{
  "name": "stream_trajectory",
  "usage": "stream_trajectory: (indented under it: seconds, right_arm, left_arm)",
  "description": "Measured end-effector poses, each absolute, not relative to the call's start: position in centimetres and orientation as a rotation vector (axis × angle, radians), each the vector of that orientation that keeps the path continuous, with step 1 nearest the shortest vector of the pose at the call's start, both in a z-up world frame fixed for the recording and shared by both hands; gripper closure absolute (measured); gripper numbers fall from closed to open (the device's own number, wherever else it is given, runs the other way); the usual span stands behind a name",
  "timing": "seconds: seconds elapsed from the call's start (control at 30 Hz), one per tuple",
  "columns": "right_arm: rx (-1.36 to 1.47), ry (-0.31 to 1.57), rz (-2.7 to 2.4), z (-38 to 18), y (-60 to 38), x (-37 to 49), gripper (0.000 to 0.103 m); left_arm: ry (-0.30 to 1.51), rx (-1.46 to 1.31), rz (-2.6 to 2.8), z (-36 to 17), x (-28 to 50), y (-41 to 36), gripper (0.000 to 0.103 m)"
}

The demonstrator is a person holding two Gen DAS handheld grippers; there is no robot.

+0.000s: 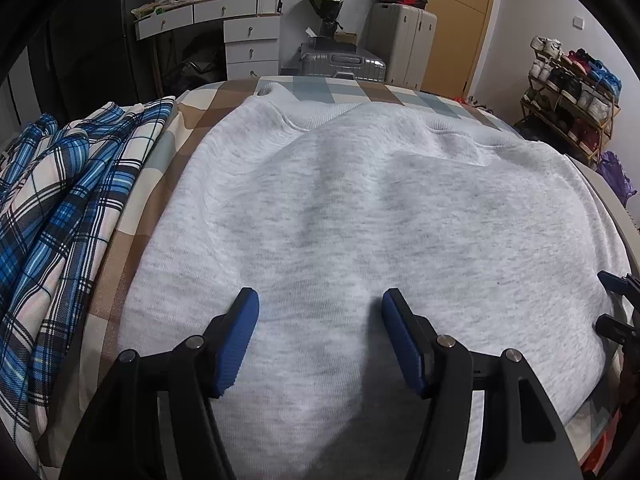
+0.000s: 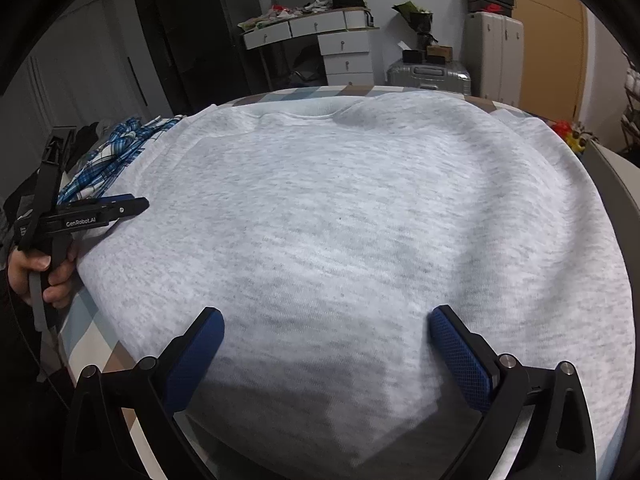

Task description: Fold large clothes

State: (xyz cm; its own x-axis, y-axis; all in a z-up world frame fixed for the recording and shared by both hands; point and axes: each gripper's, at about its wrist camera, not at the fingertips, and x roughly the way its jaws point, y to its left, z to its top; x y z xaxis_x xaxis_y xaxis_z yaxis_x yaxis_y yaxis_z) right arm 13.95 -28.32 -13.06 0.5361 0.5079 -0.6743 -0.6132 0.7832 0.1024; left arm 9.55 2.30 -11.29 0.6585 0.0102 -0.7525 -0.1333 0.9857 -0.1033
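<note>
A large light grey sweatshirt [image 1: 360, 220] lies spread flat over the bed, its ribbed band at the far edge. It also fills the right wrist view [image 2: 340, 220]. My left gripper [image 1: 320, 306] hovers over the near part of the sweatshirt, open, with nothing between its blue pads [image 1: 240, 340]. From the right wrist view the left gripper [image 2: 124, 204] sits at the sweatshirt's left edge, held by a hand [image 2: 52, 276]. My right gripper [image 2: 326, 316] is open above the near edge of the cloth. Its black tips [image 1: 614, 304] show at the sweatshirt's right side.
A blue and white plaid garment [image 1: 60, 208] lies crumpled to the left on the checked bedsheet [image 1: 192, 120]. Beyond the bed stand a white drawer desk [image 1: 248, 40], suitcases [image 1: 400, 44], a shoe rack [image 1: 568, 96] and a wooden door [image 1: 460, 20].
</note>
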Motion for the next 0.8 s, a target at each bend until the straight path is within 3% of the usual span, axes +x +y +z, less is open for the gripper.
stream_trajectory:
  seconds: [0.5,0.67,0.8]
  right_arm:
    - [-0.226,0.737,0.472,-13.2,-28.4,11.7,0.000]
    - [-0.181,0.807,0.312,-13.6,-33.4,11.6,0.000]
    - [-0.239,0.852,0.233,-12.5,-31.7,11.8,0.000]
  left_arm:
    - [0.813,-0.135,0.003,-11.5,8.9,2.7,0.043]
    - [0.814,-0.124,0.009,-11.4,8.9,2.5,0.043]
    - [0.813,-0.136,0.002,-11.4,8.9,2.6,0.042]
